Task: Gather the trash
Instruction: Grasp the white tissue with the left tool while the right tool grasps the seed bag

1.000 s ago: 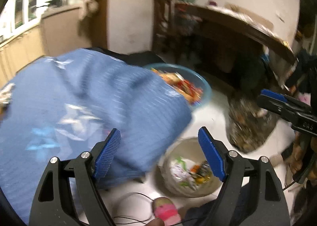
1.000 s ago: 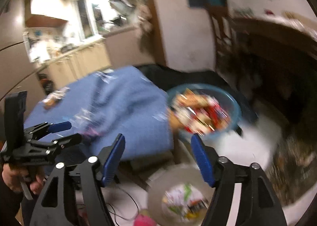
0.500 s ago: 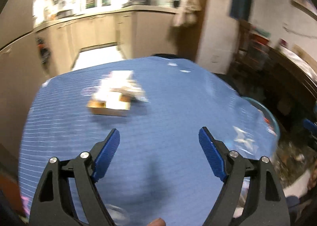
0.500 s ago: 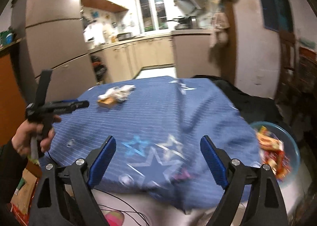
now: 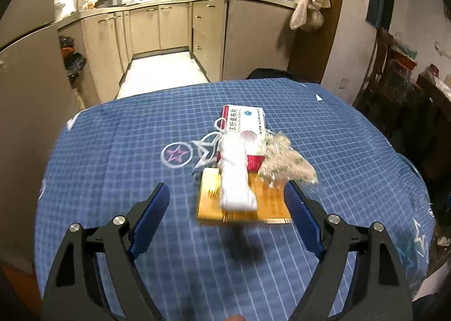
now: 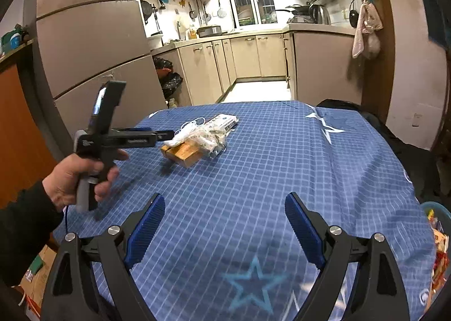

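Trash pile sits mid surface (image 5: 112, 180) on blue checked tablecloth: white crumpled tissue (image 5: 235, 177) on top of flat gold box (image 5: 210, 202), red-white medicine box (image 5: 245, 124) behind it, crinkled clear wrapper (image 5: 284, 157) at right. Left claw (image 5: 227, 218) jaws closing, nothing between pads, hovering just short of gold box. Right claw (image 6: 224, 226) wide open, empty, well back from pile. Basin with wrappers (image 6: 438, 225) off right edge

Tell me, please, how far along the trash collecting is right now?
Done: the blue basin beside the table already holds wrappers. In hand: nothing; the left gripper, jaws closing, nears the pile without touching, and the right gripper is empty. Left: the gold box, white wad, medicine box and crumpled plastic on the tablecloth.
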